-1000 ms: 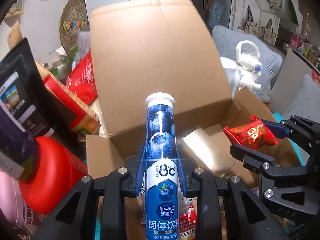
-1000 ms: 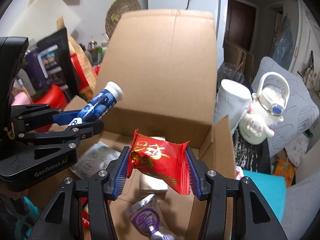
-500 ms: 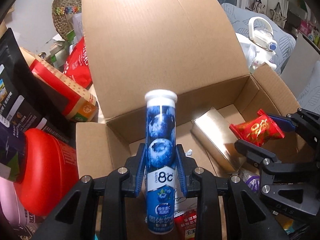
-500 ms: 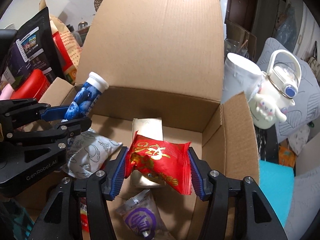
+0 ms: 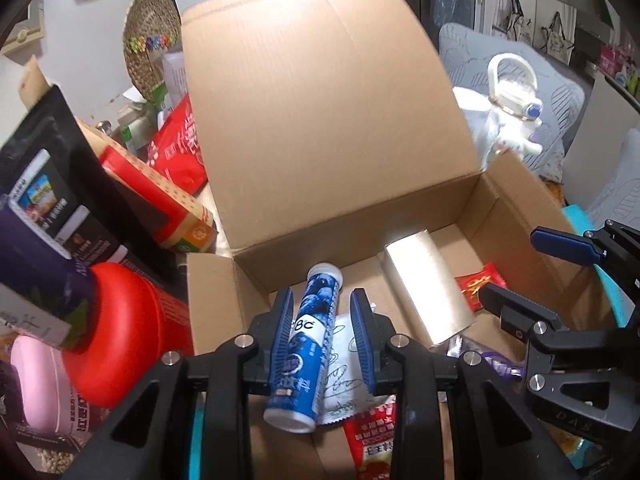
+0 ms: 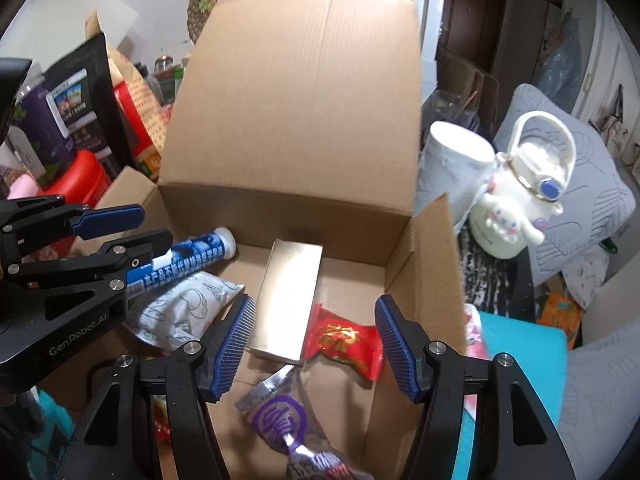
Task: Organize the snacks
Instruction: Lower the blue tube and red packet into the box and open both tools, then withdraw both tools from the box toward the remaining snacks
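Note:
An open cardboard box [image 5: 320, 120] [image 6: 296, 120] stands before me. My left gripper [image 5: 322, 336] is open above it; the blue blueberry tube [image 5: 308, 344] lies loose between its fingers, resting on a white patterned packet [image 6: 180, 312] in the box. The tube also shows in the right wrist view [image 6: 188, 256], below the left gripper [image 6: 120, 228]. My right gripper [image 6: 314, 344] is open and empty over the box. The red candy packet [image 6: 344, 340] [image 5: 478, 284] lies on the box floor beside a gold carton [image 6: 290, 300] [image 5: 428, 292].
A purple-printed clear packet [image 6: 288, 428] and a red packet [image 5: 372, 436] lie at the box's near end. Red tub [image 5: 124, 336], black bags [image 5: 48, 208] and boxes crowd the left. A white paper roll [image 6: 452, 176] and white cartoon bottle [image 6: 516, 204] stand right of the box.
Both grippers have opened. The blue tube dropped from the left gripper into the box; the red candy packet fell from the right gripper onto the box floor.

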Motion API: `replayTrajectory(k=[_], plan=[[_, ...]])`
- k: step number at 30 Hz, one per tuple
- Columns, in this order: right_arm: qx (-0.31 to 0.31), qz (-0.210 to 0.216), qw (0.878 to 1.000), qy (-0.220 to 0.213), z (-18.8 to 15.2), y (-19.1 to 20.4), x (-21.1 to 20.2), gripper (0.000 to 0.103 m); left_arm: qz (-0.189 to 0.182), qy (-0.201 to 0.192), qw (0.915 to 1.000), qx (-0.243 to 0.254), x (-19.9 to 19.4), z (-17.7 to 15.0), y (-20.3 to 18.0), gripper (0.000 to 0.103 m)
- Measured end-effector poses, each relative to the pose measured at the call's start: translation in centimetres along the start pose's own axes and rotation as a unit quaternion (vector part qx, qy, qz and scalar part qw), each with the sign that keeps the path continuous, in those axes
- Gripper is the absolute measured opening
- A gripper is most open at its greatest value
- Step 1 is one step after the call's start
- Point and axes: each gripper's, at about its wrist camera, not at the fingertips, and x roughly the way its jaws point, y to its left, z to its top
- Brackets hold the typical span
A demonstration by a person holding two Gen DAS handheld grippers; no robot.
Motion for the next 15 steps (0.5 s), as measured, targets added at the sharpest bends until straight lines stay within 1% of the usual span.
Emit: replayTrajectory(k=[5,9,15], plan=[[0.003,-0.008,1.0,-0.024,0.5,0.0,-2.8,0.063,-0.001,-0.025,0.9997,-0.005,-2.8,0.3,-0.1,0.029],[0.001,-0.014,0.999,-0.05,0.8,0.2,-5.7,0.063,-0.003,-0.05,0.9987,-0.005,-5.7,0.6,-0.1,0.029],[-0.002,-0.02,0.996,-0.086,0.8,0.9,-9.6,0.063,0.008,-0.083,0.9965,-0.013,-9.5,0.2,0.3,0.029]])
